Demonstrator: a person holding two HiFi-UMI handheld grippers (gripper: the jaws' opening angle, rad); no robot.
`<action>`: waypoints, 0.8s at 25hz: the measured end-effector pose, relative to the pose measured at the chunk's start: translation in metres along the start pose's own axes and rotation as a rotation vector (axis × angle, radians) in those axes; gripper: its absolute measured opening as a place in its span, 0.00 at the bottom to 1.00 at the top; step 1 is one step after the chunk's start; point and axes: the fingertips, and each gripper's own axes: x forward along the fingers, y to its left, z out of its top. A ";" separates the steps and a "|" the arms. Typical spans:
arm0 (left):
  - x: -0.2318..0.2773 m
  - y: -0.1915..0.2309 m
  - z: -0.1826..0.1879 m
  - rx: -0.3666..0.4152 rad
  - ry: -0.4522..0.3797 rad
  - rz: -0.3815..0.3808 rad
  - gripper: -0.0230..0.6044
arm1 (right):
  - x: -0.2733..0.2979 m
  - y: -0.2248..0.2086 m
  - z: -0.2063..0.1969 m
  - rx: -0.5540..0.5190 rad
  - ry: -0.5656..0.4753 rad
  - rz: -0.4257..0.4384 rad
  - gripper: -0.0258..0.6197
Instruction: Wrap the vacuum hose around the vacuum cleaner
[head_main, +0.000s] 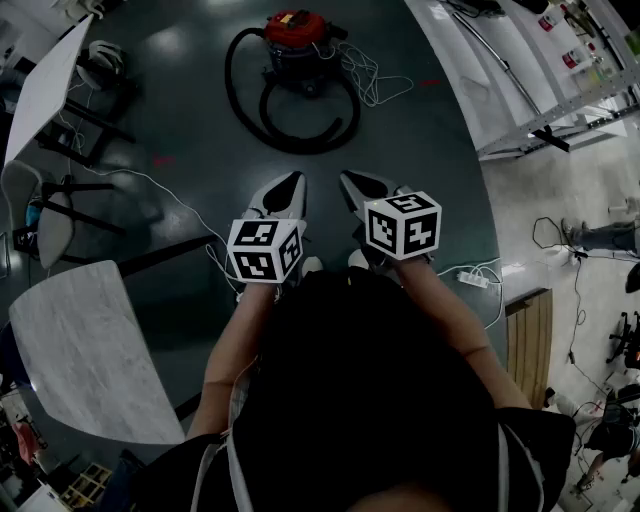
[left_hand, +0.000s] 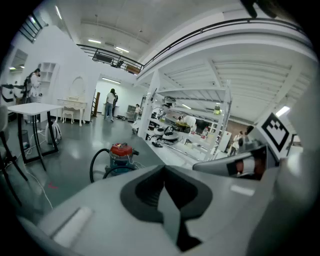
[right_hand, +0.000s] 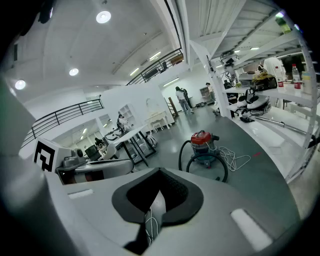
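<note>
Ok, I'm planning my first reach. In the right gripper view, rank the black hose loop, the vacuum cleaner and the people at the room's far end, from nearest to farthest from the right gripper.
Measured from the shut right gripper:
1. Black hose loop: on the floor ahead, slightly right.
2. Vacuum cleaner: just behind the loop's front curve.
3. People: far back, at the room's end.

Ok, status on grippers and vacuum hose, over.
Left gripper and right gripper shut, empty, short of red-lidded vacuum cleaner. Black hose looped loose on floor. White cord beside it.
</note>
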 end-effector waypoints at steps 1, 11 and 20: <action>0.000 -0.002 -0.002 -0.010 0.001 -0.005 0.05 | -0.001 0.000 -0.002 0.000 0.001 0.000 0.03; -0.002 -0.010 -0.009 -0.040 0.007 -0.013 0.05 | -0.009 -0.003 -0.008 -0.005 -0.002 0.004 0.03; 0.006 -0.020 -0.019 -0.085 0.021 -0.023 0.05 | -0.012 -0.014 -0.015 0.026 0.002 0.033 0.03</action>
